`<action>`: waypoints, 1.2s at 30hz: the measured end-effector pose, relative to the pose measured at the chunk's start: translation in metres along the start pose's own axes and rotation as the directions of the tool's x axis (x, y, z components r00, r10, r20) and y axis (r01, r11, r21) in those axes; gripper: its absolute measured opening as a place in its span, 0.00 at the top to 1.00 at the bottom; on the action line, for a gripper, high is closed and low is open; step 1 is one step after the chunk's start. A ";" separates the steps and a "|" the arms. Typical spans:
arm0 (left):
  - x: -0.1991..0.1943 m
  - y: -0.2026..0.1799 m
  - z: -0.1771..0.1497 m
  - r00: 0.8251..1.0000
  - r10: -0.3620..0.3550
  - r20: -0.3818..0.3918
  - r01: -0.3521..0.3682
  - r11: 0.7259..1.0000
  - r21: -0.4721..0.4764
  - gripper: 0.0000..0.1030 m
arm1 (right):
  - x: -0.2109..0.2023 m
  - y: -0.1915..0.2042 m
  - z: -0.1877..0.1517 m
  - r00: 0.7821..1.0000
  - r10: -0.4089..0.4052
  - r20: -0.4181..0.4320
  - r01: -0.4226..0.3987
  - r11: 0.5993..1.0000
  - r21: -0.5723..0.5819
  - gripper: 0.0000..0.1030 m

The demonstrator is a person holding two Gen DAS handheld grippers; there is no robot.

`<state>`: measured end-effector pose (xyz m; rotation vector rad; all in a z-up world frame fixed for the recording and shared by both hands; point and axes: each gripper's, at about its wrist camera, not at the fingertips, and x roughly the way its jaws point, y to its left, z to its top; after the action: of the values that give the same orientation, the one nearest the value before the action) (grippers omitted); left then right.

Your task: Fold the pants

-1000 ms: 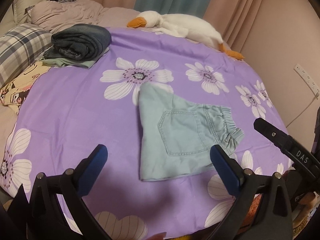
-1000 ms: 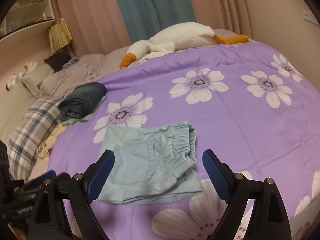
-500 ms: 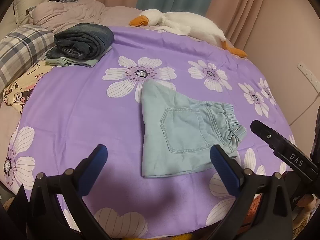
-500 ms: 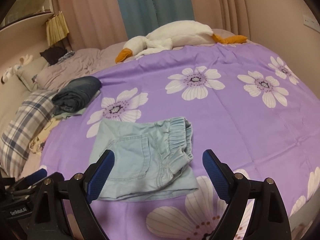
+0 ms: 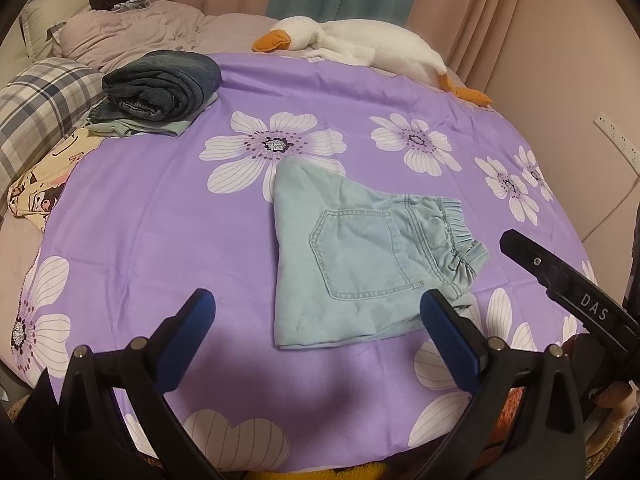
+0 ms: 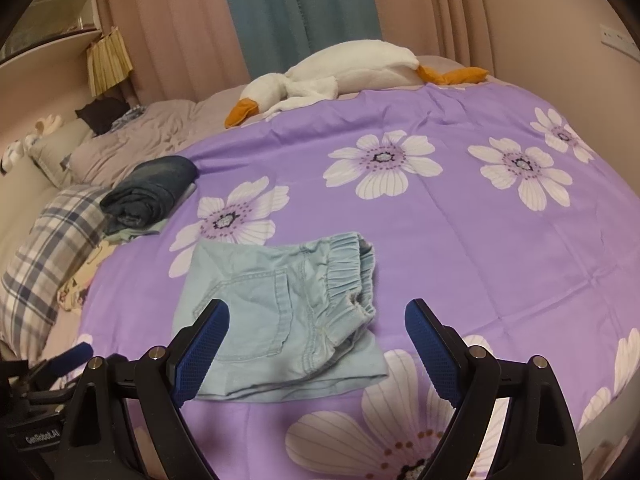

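Dark folded jeans (image 5: 160, 84) and plush goose (image 5: 360, 46) lie well beyond the pants (image 5: 360, 260).

Left gripper (image 5: 316, 316), right gripper (image 6: 316, 332): jaws wide, empty.

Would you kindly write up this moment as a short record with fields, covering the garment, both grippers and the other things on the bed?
garment: light blue shorts, folded, flat on purple floral sheet
left gripper: open, empty
right gripper: open, empty, above the shorts
folded stack: dark jeans on top, far left
plush goose: far edge of the bed
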<state>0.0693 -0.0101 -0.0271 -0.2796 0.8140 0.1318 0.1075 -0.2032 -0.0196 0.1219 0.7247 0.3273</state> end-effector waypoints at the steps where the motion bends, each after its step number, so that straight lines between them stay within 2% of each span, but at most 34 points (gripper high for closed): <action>1: 0.000 -0.001 0.000 1.000 0.001 0.000 -0.001 1.000 0.003 0.01 | 0.000 -0.001 0.000 1.000 -0.001 -0.001 0.001 1.000 0.001 0.13; 36: -0.005 -0.014 -0.006 1.000 0.014 -0.012 -0.013 1.000 0.024 0.01 | 0.001 -0.007 -0.002 1.000 -0.008 -0.016 0.008 1.000 0.010 0.13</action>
<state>0.0644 -0.0249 -0.0246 -0.2529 0.8297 0.1332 0.1084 -0.2092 -0.0233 0.1259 0.7426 0.3172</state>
